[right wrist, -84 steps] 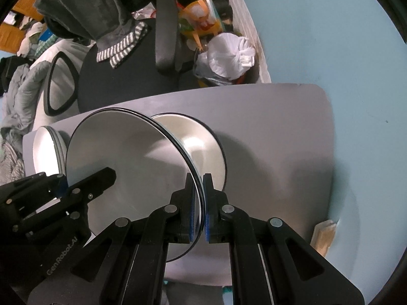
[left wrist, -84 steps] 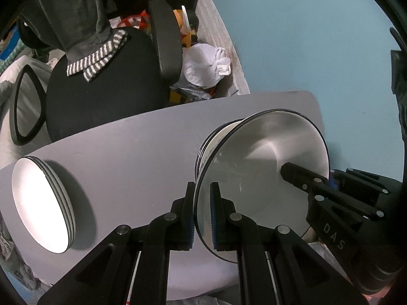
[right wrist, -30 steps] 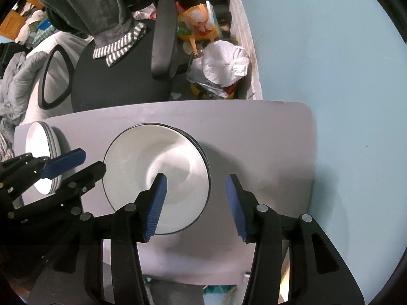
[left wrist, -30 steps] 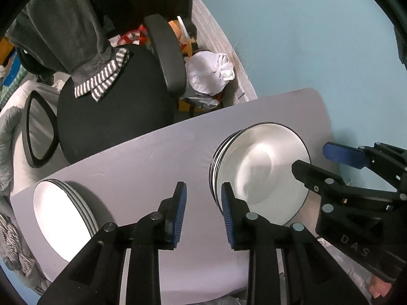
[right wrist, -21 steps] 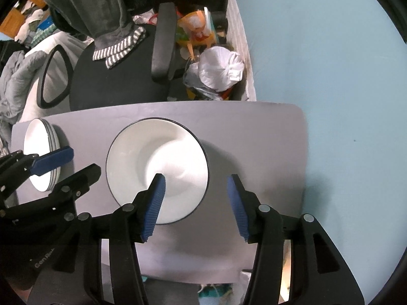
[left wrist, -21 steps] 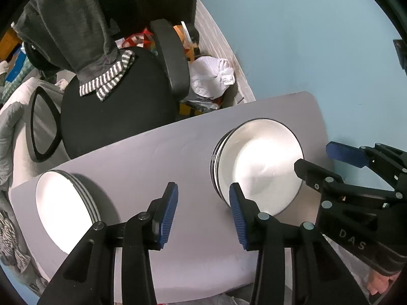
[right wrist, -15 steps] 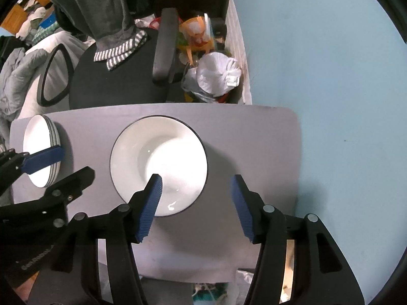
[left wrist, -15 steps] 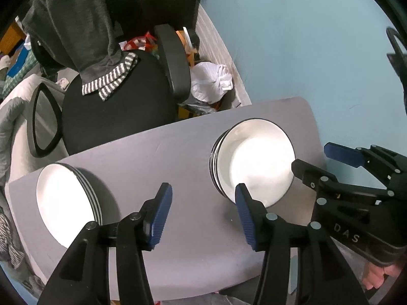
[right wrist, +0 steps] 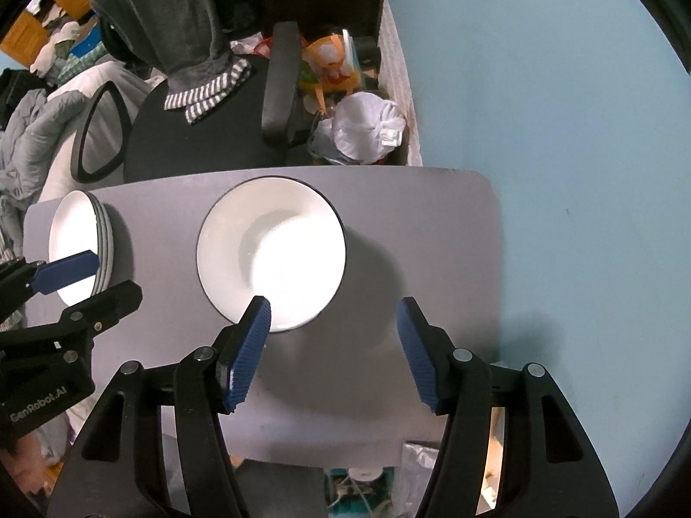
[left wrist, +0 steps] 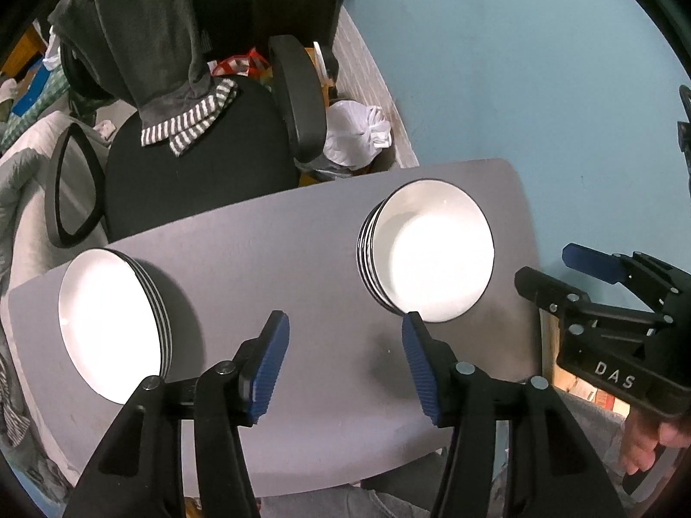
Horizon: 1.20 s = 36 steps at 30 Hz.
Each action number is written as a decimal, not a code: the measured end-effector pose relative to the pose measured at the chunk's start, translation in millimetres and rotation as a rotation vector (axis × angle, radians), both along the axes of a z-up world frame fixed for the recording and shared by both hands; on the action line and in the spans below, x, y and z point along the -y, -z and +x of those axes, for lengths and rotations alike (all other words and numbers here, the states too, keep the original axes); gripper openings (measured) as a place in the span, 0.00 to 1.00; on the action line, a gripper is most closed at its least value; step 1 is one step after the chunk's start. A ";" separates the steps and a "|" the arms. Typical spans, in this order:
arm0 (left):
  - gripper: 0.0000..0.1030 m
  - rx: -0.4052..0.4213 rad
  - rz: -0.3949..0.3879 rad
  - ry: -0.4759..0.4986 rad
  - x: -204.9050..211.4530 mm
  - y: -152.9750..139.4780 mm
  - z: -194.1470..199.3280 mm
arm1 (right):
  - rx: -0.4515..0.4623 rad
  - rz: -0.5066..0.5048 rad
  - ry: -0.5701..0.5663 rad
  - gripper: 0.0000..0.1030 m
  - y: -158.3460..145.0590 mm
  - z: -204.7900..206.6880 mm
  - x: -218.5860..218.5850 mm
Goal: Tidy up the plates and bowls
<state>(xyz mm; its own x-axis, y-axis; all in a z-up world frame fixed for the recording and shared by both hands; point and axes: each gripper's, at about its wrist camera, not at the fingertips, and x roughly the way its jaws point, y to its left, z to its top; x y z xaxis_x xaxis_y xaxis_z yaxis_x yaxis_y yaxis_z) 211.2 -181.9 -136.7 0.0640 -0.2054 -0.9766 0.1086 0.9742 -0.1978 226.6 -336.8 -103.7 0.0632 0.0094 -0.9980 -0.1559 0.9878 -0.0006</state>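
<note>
right gripper (left wrist: 557, 268) marked "das"

Plates (left wrist: 108, 319) left, bowls (left wrist: 432, 259) right

I get strong overhead light in both feeds. The bowl stack (right wrist: 272, 254) blows out to pure white glare, and so does the plate stack (left wrist: 108, 319). Soft dark shadows fall on the desk (left wrist: 302, 259) beside each stack. Fisheye bending curves the desk edges, and black vignette fills my corners. Focus stays sharp.
</note>
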 end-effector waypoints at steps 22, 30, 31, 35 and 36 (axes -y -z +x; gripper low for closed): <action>0.66 -0.030 -0.075 -0.022 -0.7 18.2 10.3 | -0.039 -0.011 0.013 0.63 17.2 -0.1 20.0; 0.66 -0.072 -0.085 -0.034 1.9 35.4 23.2 | -0.059 0.002 0.020 0.64 28.9 9.1 28.0; 0.66 -0.077 -0.087 -0.035 2.9 38.0 25.4 | -0.065 0.009 0.022 0.64 31.2 10.5 29.4; 0.66 -0.095 -0.099 -0.048 5.3 47.3 31.0 | -0.080 0.026 0.026 0.64 41.3 16.5 31.8; 0.66 -0.101 -0.105 -0.052 6.4 50.6 32.3 | -0.084 0.031 0.028 0.64 44.6 18.6 32.2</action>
